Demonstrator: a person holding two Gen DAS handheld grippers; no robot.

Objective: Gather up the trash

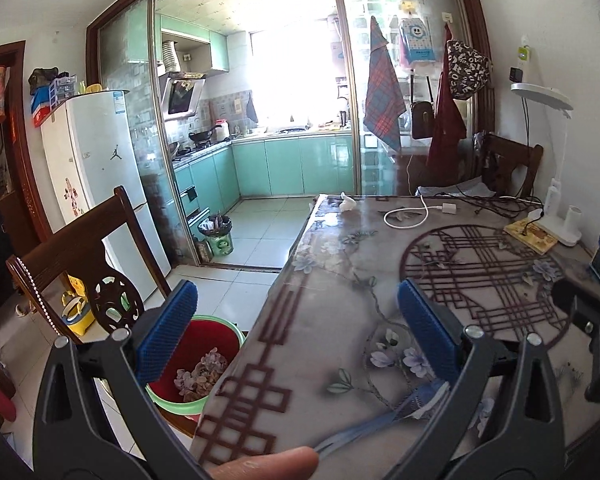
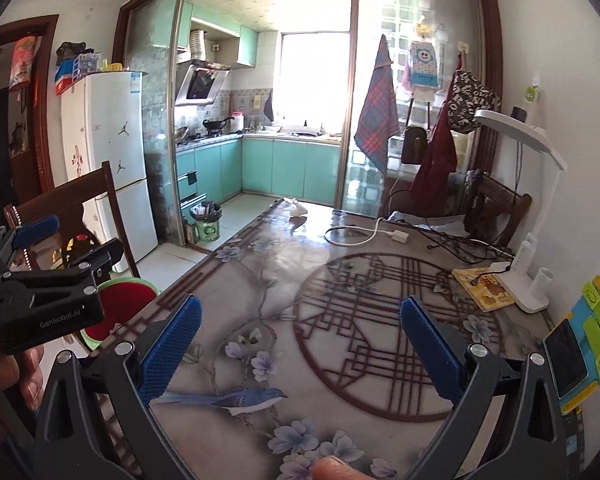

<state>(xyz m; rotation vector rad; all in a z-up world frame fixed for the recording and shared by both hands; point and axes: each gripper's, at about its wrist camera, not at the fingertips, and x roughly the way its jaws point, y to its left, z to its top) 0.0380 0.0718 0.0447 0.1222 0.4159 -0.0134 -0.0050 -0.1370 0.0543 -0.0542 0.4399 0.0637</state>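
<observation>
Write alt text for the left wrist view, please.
The open left gripper hovers empty over the near left edge of a floral-patterned table. Below the edge stands a red bin holding crumpled trash; a white scrap lies at the table's far end.

The surface (image 2: pixel 260 264) wears a grey cover printed with a dark red lattice circle, pale purple flowers and a blue bird (image 2: pixel 236 398). Beside it stands a red bucket (image 1: pixel 198 344) with a green rim. The kitchen cabinets (image 1: pixel 296 164) are turquoise, the hanging cloth (image 1: pixel 382 92) red-and-blue plaid.
</observation>
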